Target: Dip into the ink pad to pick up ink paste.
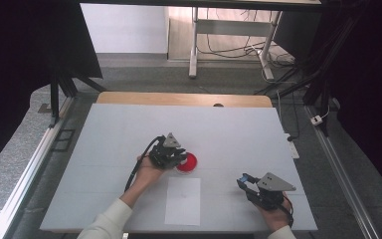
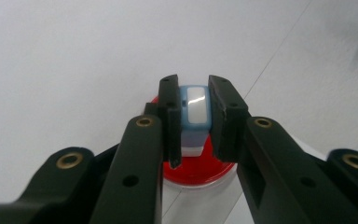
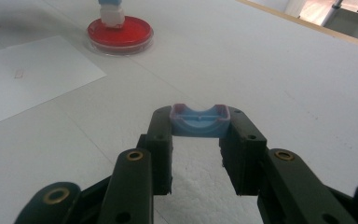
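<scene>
On the white worktop (image 1: 129, 129) the left hand-held gripper (image 1: 179, 158) sits at the edge of a red dish (image 1: 189, 163), near the middle of the surface. In the left gripper view its jaws pinch a small blue-and-white block (image 2: 195, 109) from both sides, the pads pressed against it. The block stands upright over the dish (image 2: 198, 170), its white lower end down toward the red surface; whether it touches the dish cannot be told. The right gripper view shows the same block (image 3: 111, 14) standing on the dish (image 3: 120, 33) in the distance.

The right hand-held gripper (image 1: 246, 180) rests low near the front right of the worktop, well apart from the dish. Its jaws clamp a blue cap (image 3: 199, 121) between their tips; the cap is open-topped, with a curved hollow and a faint pink rim, and spans the gap between the pads. In the high view it shows as a blue spot (image 1: 249, 178) at the gripper's tip.

A white sheet of paper (image 1: 183, 200) lies flat between the two grippers, just in front of the dish.
</scene>
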Motion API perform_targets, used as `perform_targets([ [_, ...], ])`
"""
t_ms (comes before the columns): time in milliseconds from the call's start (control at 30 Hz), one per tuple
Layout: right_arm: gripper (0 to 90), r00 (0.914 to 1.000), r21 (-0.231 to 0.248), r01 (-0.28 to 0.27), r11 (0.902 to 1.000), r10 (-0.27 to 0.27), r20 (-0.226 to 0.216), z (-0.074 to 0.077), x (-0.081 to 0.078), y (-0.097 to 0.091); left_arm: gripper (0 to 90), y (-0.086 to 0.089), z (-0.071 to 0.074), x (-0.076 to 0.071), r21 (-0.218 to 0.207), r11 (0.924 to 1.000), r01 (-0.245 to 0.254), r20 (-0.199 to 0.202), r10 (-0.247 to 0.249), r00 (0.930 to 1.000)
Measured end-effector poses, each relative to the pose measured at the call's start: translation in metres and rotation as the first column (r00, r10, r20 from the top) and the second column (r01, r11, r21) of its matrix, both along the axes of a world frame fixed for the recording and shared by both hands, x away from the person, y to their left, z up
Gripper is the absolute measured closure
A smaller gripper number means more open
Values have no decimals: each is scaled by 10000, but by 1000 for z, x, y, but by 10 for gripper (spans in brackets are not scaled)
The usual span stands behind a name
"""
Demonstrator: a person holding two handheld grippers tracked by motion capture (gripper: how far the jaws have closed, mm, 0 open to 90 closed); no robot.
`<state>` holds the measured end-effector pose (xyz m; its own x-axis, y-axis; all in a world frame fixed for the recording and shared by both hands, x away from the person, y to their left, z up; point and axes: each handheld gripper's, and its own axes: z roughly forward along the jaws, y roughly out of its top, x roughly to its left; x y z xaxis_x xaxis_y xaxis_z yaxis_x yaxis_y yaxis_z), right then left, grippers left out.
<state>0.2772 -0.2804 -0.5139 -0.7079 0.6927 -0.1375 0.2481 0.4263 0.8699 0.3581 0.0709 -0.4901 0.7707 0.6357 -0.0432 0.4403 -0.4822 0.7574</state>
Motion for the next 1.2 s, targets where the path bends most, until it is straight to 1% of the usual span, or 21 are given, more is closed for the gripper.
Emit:
perform_targets([
  [233, 649, 10000, -23, 22, 10000, -22, 20, 0, 0, 0, 755, 4, 12, -5, -371, 9993, 76, 175, -70, 9998],
  [333, 649, 10000, 24, -19, 10000, 19, 11, 0, 0, 0, 754, 6, 15, -6, -569, 9983, 103, 167, -94, 9998],
  [500, 649, 10000, 7, -1, 10000, 1, 26, 0, -1, 0, 754, 10, 20, -7, -724, 9973, 114, 211, -99, 9997],
  [700, 649, 10000, -26, 29, 10000, -29, 31, 0, 0, 0, 754, 16, 24, -8, -1044, 9944, 134, 175, -117, 9998],
  [833, 649, 10000, -20, 31, 10000, -31, 26, 0, 0, 0, 753, 19, 30, -12, -1227, 9921, 250, 209, -226, 9995],
  [933, 649, 10000, -21, 24, 10000, -24, 22, 0, 0, 0, 753, 21, 35, -15, -1292, 9911, 331, 307, -294, 9991],
  [1200, 649, 10000, 9, -12, 10000, 12, 39, 0, 0, 1, 753, 27, 47, -23, -1521, 9866, 594, 405, -538, 9977],
])
